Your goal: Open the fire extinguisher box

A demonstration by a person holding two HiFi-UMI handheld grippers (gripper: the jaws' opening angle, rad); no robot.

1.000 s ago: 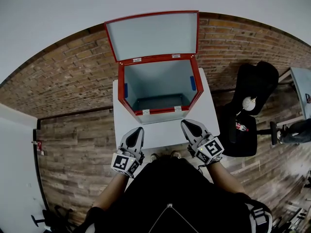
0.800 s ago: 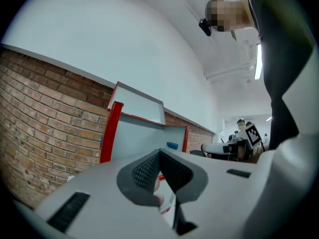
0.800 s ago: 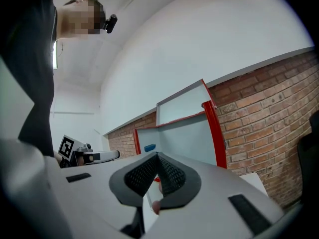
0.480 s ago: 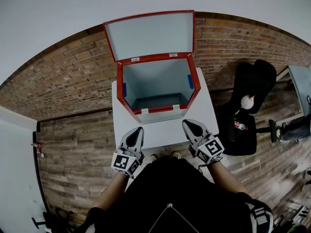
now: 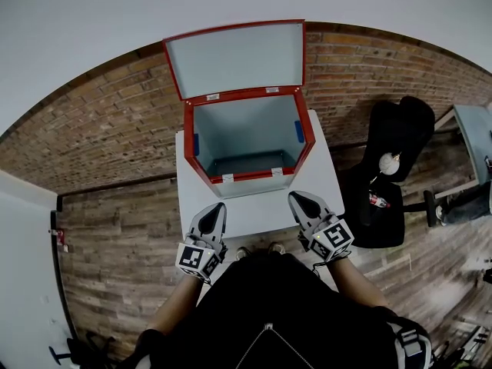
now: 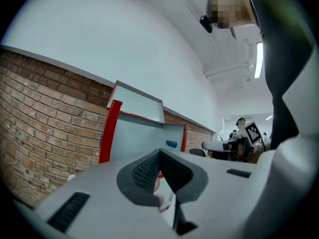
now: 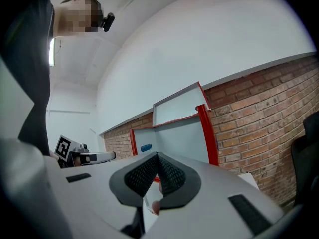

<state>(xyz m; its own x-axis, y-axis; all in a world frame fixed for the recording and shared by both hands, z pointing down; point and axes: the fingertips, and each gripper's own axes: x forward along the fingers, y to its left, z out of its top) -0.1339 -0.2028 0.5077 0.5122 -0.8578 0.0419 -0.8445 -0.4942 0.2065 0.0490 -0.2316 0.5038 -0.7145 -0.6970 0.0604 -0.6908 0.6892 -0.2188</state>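
Both jaws clenched empty; left gripper [image 5: 217, 207] and right gripper [image 5: 297, 197] point level toward the open red metal box [image 5: 246, 125]

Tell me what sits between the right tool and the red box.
Only a bare strip of white table, seen in the head view, separates the right tool from the red box.

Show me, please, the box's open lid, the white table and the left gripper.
lid [image 5: 237, 58], head view, pale inner face.
table [image 5: 257, 215], head view, bare front top.
left gripper [image 5: 217, 208], head view, closed fingertips.
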